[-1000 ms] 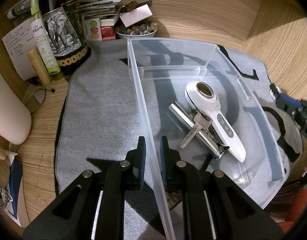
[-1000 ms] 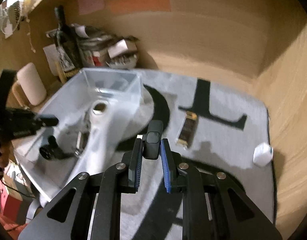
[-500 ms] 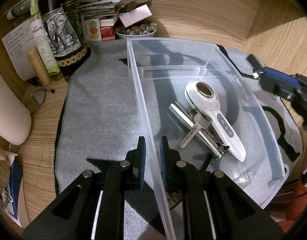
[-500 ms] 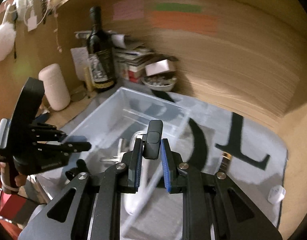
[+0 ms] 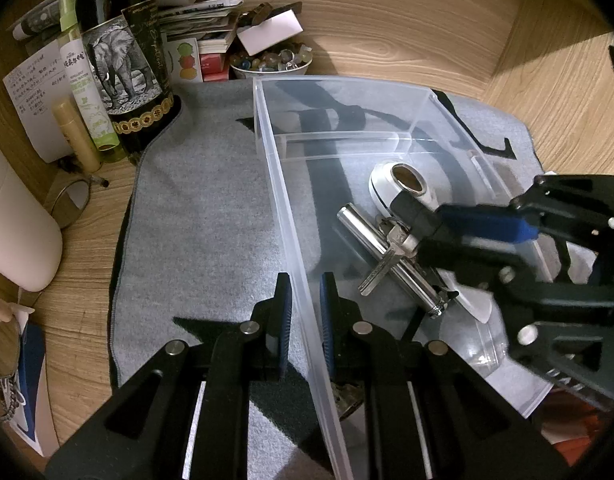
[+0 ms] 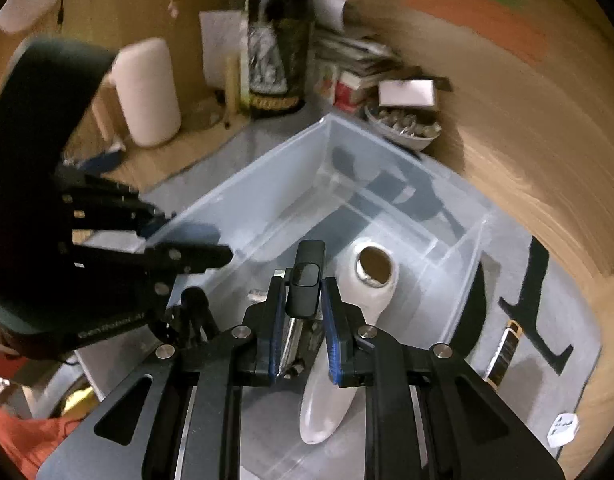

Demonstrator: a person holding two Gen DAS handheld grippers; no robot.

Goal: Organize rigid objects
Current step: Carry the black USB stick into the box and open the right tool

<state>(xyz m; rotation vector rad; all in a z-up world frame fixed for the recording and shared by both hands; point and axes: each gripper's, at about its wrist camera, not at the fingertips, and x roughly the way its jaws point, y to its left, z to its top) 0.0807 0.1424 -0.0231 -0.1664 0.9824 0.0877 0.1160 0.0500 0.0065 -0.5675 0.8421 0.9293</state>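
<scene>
A clear plastic bin stands on a grey mat. My left gripper is shut on its near left wall. In the bin lie a white handheld device, a chrome cylinder and keys. My right gripper is shut on a small black rectangular device and holds it over the bin, above the white device. The right gripper also shows in the left wrist view, reaching into the bin from the right.
A dark bottle with an elephant label, a green spray bottle, papers and a bowl of beads crowd the back left. A white cylinder stands at the left. A black-and-gold bar and a white cube lie on the mat at the right.
My right gripper has carried the black device from the mat on the right to over the bin. The left gripper has kept its hold on the bin wall.
</scene>
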